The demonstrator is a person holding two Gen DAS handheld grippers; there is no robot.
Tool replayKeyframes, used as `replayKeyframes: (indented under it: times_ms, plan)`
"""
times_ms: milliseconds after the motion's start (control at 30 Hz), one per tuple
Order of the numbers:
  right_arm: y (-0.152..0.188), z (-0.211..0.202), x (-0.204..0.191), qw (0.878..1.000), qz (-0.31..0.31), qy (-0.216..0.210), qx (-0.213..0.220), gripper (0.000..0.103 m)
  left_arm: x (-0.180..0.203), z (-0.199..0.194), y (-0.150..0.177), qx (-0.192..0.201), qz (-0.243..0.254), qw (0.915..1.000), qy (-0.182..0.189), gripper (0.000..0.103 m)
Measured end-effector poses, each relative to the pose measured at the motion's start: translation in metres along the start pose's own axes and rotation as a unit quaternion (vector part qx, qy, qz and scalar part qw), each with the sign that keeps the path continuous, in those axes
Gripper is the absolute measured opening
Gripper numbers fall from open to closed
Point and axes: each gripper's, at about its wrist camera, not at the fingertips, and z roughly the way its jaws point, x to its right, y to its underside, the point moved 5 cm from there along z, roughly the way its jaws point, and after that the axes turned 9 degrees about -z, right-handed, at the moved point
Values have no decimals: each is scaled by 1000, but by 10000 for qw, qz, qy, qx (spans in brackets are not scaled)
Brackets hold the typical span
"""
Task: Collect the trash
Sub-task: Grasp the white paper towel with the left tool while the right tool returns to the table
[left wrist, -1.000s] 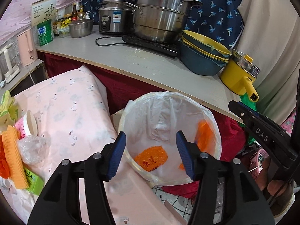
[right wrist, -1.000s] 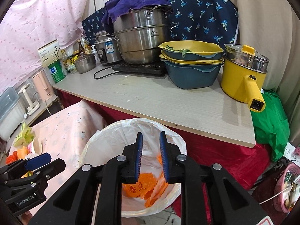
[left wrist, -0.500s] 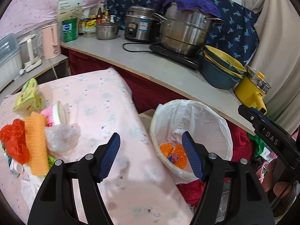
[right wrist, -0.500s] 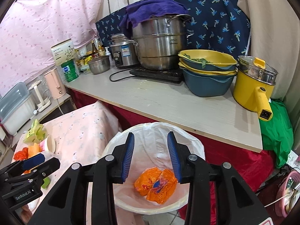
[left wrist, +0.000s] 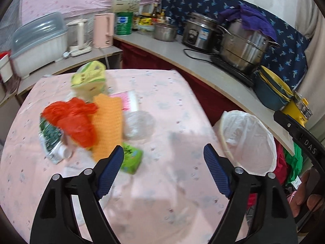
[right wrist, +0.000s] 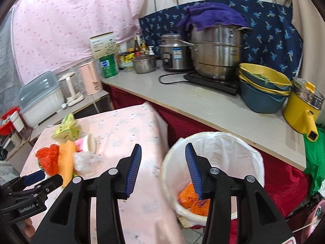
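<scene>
Both claws, left gripper and right gripper, have just been opening, empty. Orange sponge lies lengthwise away from viewer; only the right view shows orange wrappers in the bin.

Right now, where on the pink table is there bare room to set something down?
Free: the pink cloth between the trash pile and the bin, and the near strip under the left gripper. Crowded: the far-left part, where the pile lies.

pink-clothed table | red bag; orange cloth; green packet
</scene>
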Motion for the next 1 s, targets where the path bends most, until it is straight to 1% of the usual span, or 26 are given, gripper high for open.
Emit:
replayKeyframes:
  times_ms: [133, 333, 567, 733, 933, 1000]
  plan:
    - [0, 0, -30, 9996, -111, -264, -40, 44, -35, -11, 6, 62, -118, 9995, -291, 81]
    - [5, -1, -78, 9977, -322, -576, -127, 46, -85, -20, 22, 13, -310, 9975, -631, 90]
    - [22, 3, -113, 9950, -438, -838, -323, 46, -127, -8, 55, -341, -397, 9939, -967, 91]
    - [33, 7, -129, 9931, -528, -933, -471, 46, -144, 10, 71, -602, -489, 9910, -1093, 91]
    - [41, 14, -139, 9916, -561, -995, -607, 46, -150, 27, 78, -765, -506, 9897, -1099, 91]
    - [43, 16, -142, 9911, -580, -1009, -643, 46, -151, 31, 79, -809, -520, 9897, -1063, 88]
